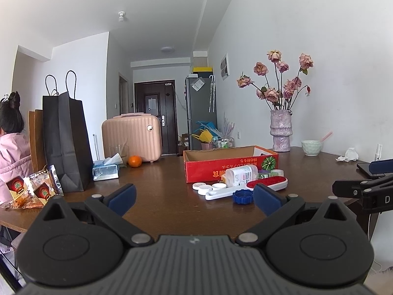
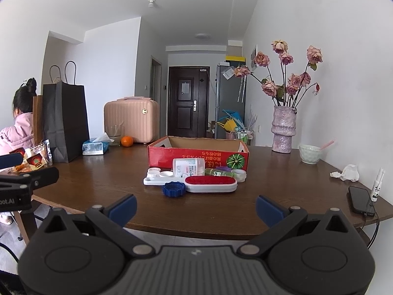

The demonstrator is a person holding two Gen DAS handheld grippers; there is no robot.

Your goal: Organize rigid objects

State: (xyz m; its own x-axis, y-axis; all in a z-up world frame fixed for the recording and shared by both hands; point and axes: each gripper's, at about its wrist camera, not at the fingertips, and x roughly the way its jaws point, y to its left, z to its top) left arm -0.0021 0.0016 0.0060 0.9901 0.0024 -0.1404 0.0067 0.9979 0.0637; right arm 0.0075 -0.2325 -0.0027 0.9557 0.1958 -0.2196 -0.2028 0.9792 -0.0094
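Both tools hang back at the near edge of the dark brown wooden desk (image 2: 103,184), and neither has anything in it: the left tool (image 1: 194,196) has its blue-padded jaws spread wide, the right tool (image 2: 196,207) likewise gaping and empty. Straight ahead of the right tool sits the cluster to be sorted: a blue ribbed plastic cap (image 2: 173,189) nearest, a white lint brush with a red velvet pad (image 2: 208,183) just beyond and touching it, a clear plastic bottle lying on its side with a printed label (image 2: 188,167), a white twin-cup lens case (image 2: 159,173) and a roll of clear tape (image 2: 239,174) off to the tool's right. Behind them all, the open red cardboard box with a pumpkin printed on it (image 2: 199,157) looks like the destination, and what shows of its inside is bare. The blue cap seems the sensible first pick: low and free on its near side, so come in level with the jaws straddling its rim, and close gently so it doesn't skate. The brush sits tight against it, so watch that jaw. There's open desk ahead of the left tool, good room to swing. Further to the right tool's side lie a black phone on a cable (image 2: 361,200) near the desk edge and a small white spray bottle (image 2: 377,186); keep clear of those. The box's near wall stands up, so lift over it.
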